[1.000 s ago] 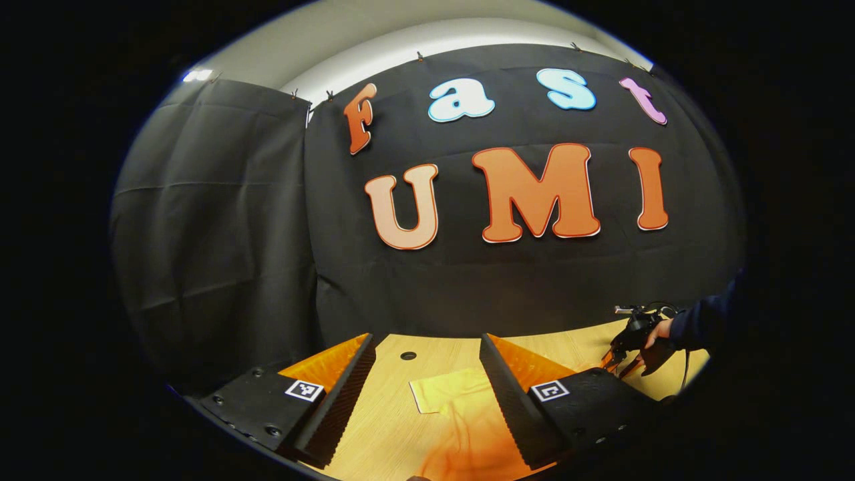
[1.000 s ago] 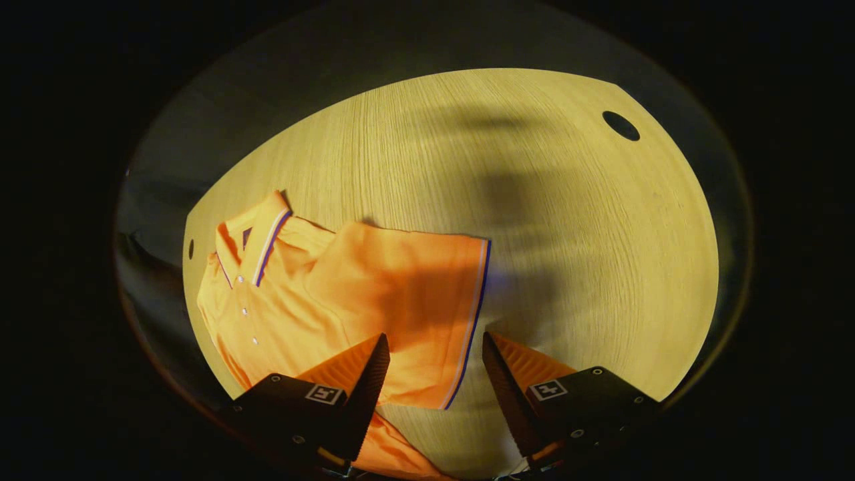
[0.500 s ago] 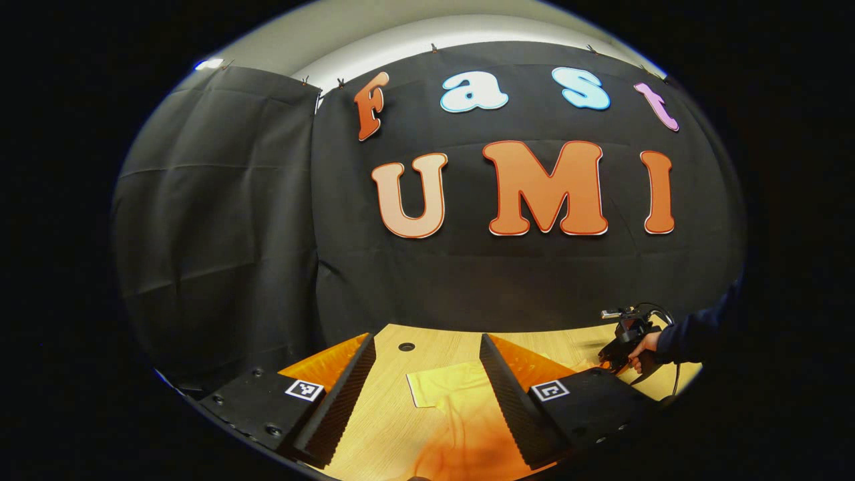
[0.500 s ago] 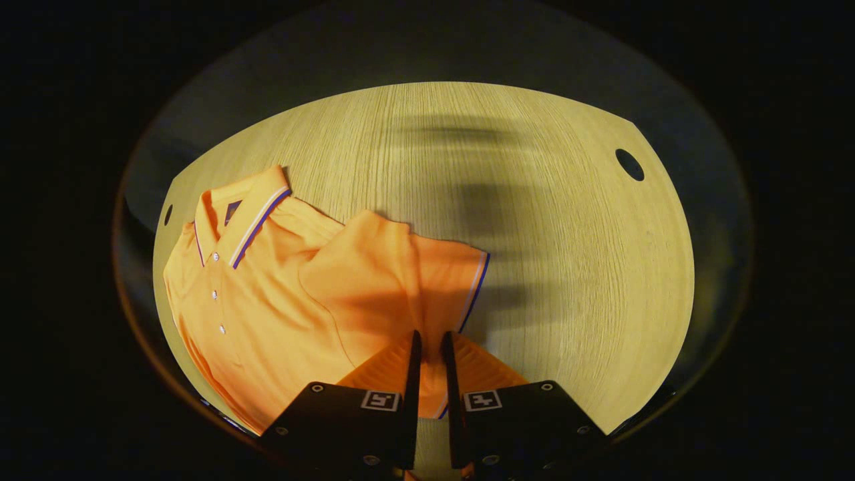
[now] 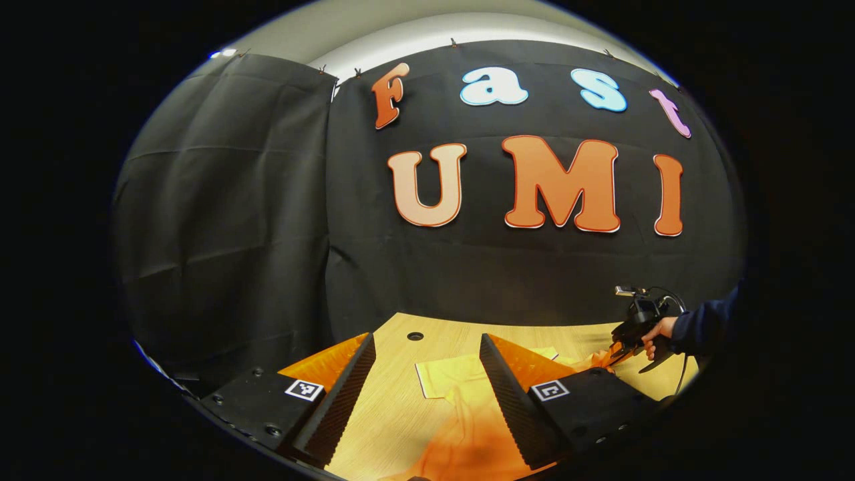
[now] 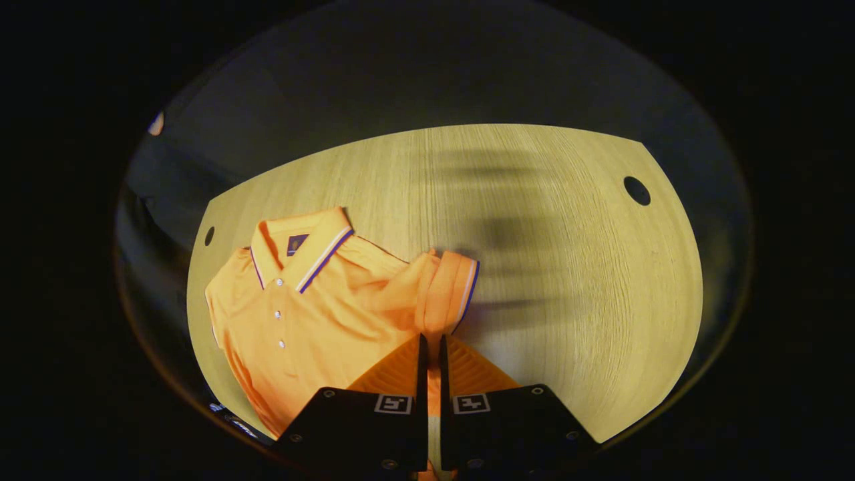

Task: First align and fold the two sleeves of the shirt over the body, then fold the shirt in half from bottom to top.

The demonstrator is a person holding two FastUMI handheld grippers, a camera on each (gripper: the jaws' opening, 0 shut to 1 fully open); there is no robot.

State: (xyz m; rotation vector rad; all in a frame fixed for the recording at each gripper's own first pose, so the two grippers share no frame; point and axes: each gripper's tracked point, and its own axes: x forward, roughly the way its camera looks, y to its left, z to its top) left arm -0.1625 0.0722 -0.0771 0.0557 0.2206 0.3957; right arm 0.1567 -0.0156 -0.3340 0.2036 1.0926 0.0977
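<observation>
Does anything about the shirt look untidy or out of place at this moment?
Yes. The sleeve gripped by the right hand-held gripper is bunched and lifted off the table, not flat. The rest of the shirt lies spread, collar neat.

Beyond the shirt's [image 6: 314, 314] collar, bare table [image 6: 568, 280] ran open to the far edge and far right corner. The shirt covered the near left part. The right gripper [image 6: 431, 344], pinching the bunched sleeve [image 6: 447, 290], blocked the shirt's right side.

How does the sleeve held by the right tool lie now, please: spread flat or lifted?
Lifted and bunched: the sleeve is gathered up between the shut fingers of the right tool, its striped cuff curling above the table.
</observation>
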